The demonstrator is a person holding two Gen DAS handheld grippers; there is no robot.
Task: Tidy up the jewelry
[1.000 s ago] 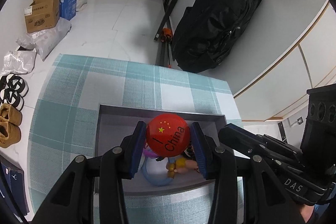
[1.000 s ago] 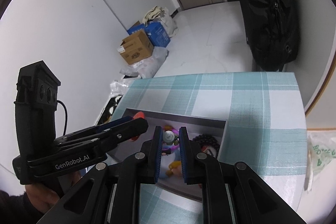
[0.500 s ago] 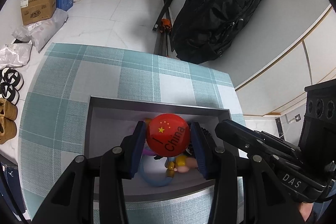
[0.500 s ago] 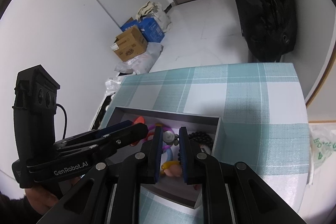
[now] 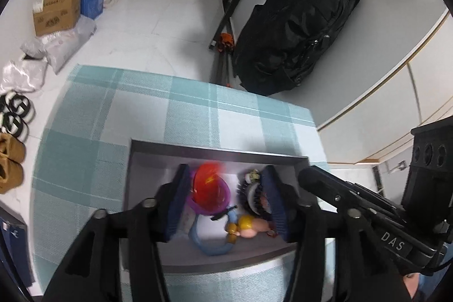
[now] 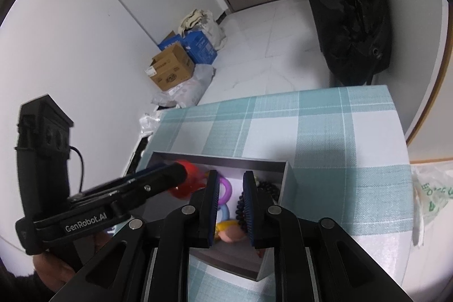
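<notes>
A grey box (image 5: 215, 153) sits on the teal plaid tablecloth (image 5: 175, 104). My left gripper (image 5: 226, 197) is open above the box. The red round badge (image 5: 205, 181) is blurred just inside its left finger, over a purple ring (image 5: 223, 201), a blue ring (image 5: 209, 245), a black bead bracelet (image 5: 247, 196) and a yellow and pink charm (image 5: 249, 225). In the right wrist view, my right gripper (image 6: 230, 205) is open over the box (image 6: 288, 183), with the purple ring (image 6: 225, 187), black beads (image 6: 267, 186) and red badge (image 6: 189, 180) below. The left gripper (image 6: 158, 180) reaches in from the left.
A black backpack (image 5: 297, 27) leans on the wall beyond the table. Cardboard and blue boxes (image 5: 65, 4), bags and shoes (image 5: 11, 154) lie on the floor at left. A plastic bag (image 6: 430, 194) lies at the table's right edge.
My left gripper has opened and let go of the red badge, which has dropped toward the box. My right gripper has opened wider over the box.
</notes>
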